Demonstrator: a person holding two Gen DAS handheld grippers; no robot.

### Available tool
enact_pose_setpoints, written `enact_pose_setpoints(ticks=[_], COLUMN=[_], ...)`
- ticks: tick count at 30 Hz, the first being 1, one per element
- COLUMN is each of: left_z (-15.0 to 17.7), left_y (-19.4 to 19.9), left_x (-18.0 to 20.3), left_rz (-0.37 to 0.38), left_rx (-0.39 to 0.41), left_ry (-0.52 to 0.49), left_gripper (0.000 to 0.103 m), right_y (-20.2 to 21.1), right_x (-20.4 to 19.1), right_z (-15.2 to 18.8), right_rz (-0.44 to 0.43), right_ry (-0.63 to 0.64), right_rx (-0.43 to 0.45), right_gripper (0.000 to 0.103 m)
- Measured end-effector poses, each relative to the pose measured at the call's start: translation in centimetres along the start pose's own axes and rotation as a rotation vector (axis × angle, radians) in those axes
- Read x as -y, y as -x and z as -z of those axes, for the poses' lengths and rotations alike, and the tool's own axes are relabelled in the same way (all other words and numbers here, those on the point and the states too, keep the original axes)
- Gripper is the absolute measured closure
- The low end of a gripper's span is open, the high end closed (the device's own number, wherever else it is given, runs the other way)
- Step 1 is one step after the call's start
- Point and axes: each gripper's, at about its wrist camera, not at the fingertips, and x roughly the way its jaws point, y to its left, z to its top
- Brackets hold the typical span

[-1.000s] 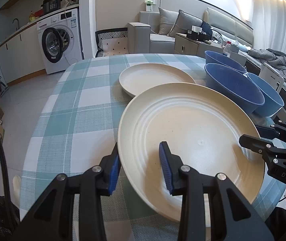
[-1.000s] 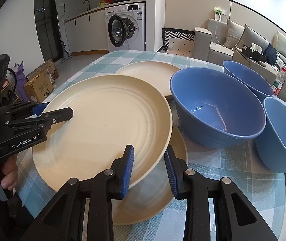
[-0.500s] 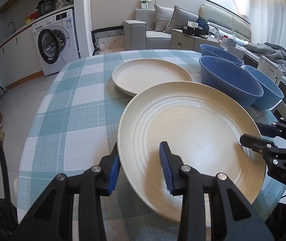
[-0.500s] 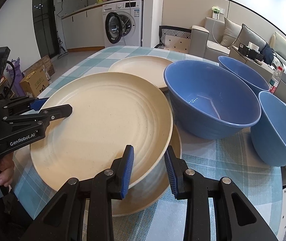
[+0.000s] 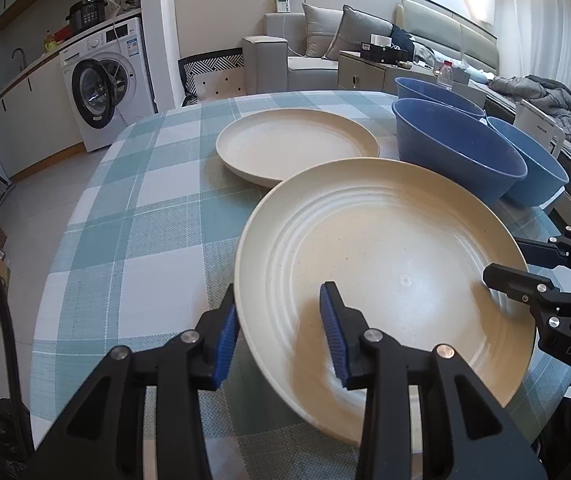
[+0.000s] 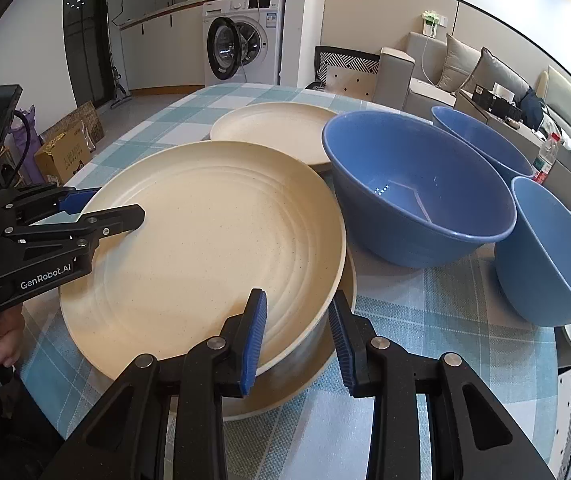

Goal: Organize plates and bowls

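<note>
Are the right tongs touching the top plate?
Touching. The right wrist view shows the right tongs straddling the top plate rim, pads against it.

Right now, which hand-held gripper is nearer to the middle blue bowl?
Right. The right hand-held gripper grips the rim of the upper plate beside the middle blue bowl; the left hand-held gripper grips the opposite rim, across the plate.

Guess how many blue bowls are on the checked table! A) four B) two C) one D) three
D, three: the right wrist view shows a big blue bowl beside the cream plates, another blue bowl behind it, and a third blue bowl leaning tilted at the right.
</note>
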Motion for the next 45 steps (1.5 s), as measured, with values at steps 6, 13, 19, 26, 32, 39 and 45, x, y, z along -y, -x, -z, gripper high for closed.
enact_pose_setpoints(ticks=[6, 13, 19, 26, 32, 39, 45], left_z=[0.2, 0.5, 0.7, 0.9, 0.9, 0.8, 0.5], left_y=[-0.5, -0.9, -1.2, -1.3, -1.4, -1.4, -1.2], left_x=[0.7, 1.3, 1.8, 2.5, 2.5, 2.4, 1.8], left_rz=[-0.002, 0.001, -0.002, -0.030, -0.022, -0.002, 0.002], left_rx=[-0.013, -0.026, -0.039, -0.040, -0.044, -0.053, -0.051], left_ry=[-0.018, -0.037, -0.058, -0.101, -0.106, -0.086, -0.061], left_gripper=[0.065, 0.064, 0.063, 0.057, 0.053, 0.047, 0.043], right_y=[-0.3, -0.3, -0.7, -1.0, -0.9, -1.1, -0.7], right_x=[0.3, 0.4, 0.5, 0.3, 0.2, -0.1, 0.0], right_z=[0.2, 0.7, 1.1, 1.5, 1.7, 1.8, 1.7], right_rz=[0.015, 0.028, 0.040, 0.040, 0.031, 0.005, 0.006], right_ry=[0.003, 0.012, 0.017, 0.028, 0.030, 0.046, 0.049], right_rx=[-0.016, -0.025, -0.038, -0.046, -0.047, -0.051, -0.040], right_gripper=[0.070, 0.066, 0.062, 0.054, 0.050, 0.033, 0.022])
